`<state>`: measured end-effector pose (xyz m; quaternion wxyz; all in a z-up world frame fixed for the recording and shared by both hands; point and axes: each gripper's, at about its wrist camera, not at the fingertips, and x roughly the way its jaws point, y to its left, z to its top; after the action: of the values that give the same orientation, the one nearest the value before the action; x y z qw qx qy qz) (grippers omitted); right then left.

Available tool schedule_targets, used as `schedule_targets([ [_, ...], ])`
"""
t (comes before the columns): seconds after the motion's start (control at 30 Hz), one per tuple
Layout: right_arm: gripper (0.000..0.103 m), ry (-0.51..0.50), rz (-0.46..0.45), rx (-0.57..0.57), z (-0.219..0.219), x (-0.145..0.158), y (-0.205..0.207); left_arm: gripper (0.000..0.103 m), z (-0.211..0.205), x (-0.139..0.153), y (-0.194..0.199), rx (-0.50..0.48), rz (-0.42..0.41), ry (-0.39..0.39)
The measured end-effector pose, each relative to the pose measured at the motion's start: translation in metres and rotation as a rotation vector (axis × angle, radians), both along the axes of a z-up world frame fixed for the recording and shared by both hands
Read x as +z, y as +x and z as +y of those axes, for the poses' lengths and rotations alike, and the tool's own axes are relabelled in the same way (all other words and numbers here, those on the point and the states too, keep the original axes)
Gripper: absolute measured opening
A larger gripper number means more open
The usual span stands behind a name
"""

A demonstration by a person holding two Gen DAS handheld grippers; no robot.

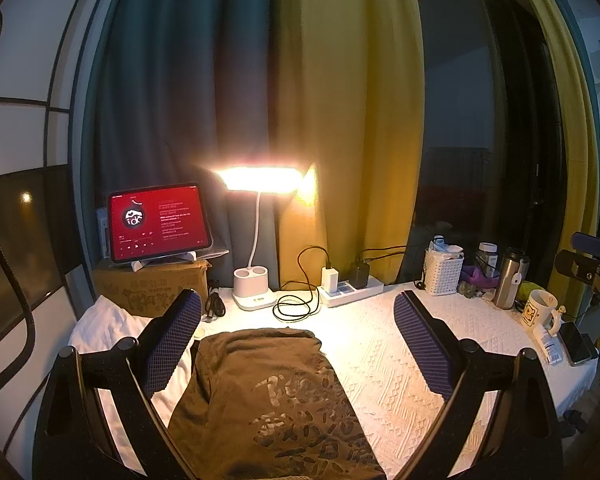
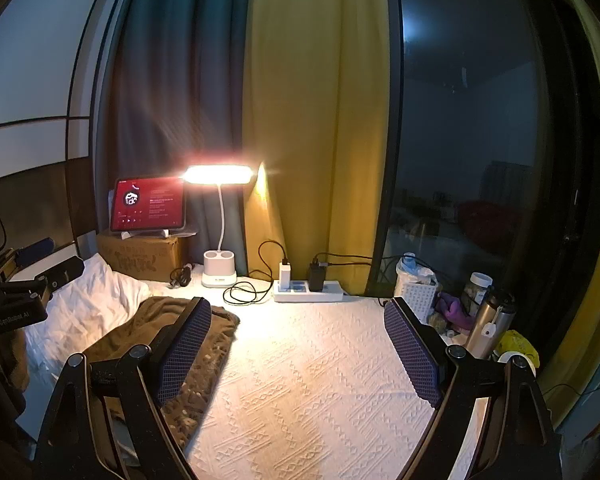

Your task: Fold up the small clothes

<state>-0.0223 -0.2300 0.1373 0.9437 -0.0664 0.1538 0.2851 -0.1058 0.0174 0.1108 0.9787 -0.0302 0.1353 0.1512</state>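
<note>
We hold both claws released above the brown shirt (image 1: 272,400), which lies flat on the white textured cloth (image 1: 400,360), its long axis running away toward the lamp (image 1: 260,178). It sits squarely between the fingers of the left gripper (image 1: 296,344), the nearer one; from the right gripper (image 2: 298,350) it lies off left. Curtains and a dark window close the small desk.
</note>
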Motion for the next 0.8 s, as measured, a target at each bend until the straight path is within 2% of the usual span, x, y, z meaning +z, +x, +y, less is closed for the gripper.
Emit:
schedule_targets([
  [0.8, 0.089, -0.011, 0.007, 0.010, -0.0017, -0.0068, 0.0027, 0.096, -0.0054, -0.0047, 0.0001, 0.007, 0.016, -0.001],
])
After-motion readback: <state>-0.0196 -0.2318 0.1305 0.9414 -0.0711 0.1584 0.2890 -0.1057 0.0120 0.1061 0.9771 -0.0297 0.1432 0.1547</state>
